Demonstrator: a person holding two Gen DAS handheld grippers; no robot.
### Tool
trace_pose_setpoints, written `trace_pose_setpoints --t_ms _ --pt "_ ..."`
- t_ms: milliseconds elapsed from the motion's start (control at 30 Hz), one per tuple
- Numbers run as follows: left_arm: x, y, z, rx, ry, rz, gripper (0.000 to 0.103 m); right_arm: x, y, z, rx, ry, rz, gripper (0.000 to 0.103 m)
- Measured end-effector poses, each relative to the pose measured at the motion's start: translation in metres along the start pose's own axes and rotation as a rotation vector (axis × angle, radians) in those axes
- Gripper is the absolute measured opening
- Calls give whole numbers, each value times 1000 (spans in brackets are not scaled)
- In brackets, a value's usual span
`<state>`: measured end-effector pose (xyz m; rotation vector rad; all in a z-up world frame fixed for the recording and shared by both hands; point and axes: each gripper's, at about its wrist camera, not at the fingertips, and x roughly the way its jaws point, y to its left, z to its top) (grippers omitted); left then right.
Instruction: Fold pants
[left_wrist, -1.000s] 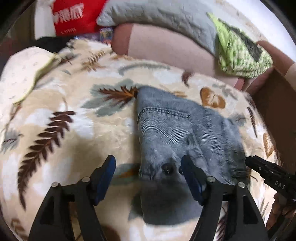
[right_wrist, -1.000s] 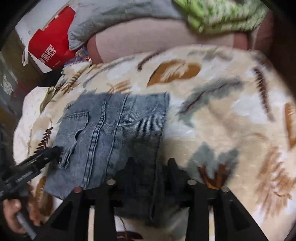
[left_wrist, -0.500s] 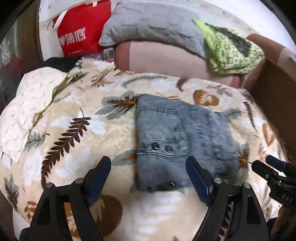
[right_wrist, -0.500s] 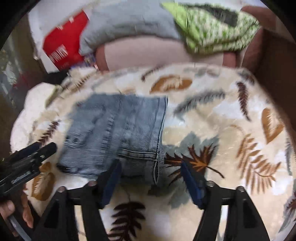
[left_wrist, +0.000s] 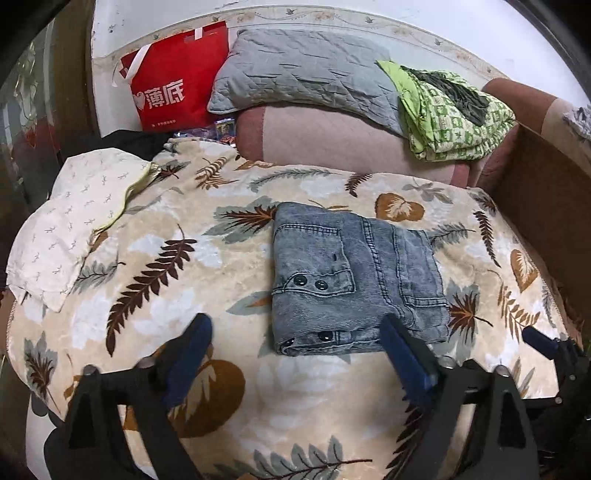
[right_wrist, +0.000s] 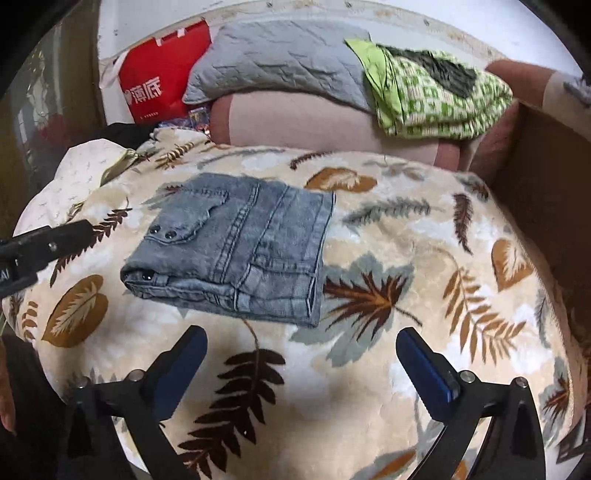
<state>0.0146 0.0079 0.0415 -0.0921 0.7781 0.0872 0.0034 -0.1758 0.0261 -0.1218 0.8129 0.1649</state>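
The grey-blue denim pants (left_wrist: 354, 277) lie folded into a compact rectangle on the leaf-patterned blanket (left_wrist: 155, 266); they also show in the right wrist view (right_wrist: 236, 251). My left gripper (left_wrist: 295, 332) is open and empty, held back just in front of the pants' near edge. My right gripper (right_wrist: 301, 341) is open and empty, held back from the pants' near right corner. The right gripper's tip shows at the right of the left wrist view (left_wrist: 543, 343). The left gripper's finger shows at the left of the right wrist view (right_wrist: 48, 243).
A pink cushion (left_wrist: 332, 136) lies behind the blanket with a grey pillow (left_wrist: 306, 77) and a folded green patterned cloth (left_wrist: 454, 118) on it. A red bag (left_wrist: 173, 92) stands at the back left. A white cloth (left_wrist: 70, 210) lies left. A brown box wall (left_wrist: 546, 206) stands right.
Both grippers let go of the pants and pulled back toward me. The right gripper went from shut to open. The folded pants stay on the blanket.
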Motion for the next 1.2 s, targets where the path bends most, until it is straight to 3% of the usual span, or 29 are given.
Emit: trace_pose_setpoints --t_ms 400,700,1033,1200 --pt "9 -4 11 -5 41 -26 95 10 10 6 -102 30 -58 103" --pt "14 -4 18 15 50 -13 95 9 13 16 -104 22 -64 103" --pt "21 3 22 -14 51 -94 102 9 21 22 -121 28 -69 103" --pt "26 -3 25 16 53 -61 102 12 23 25 -122 38 -79 103"
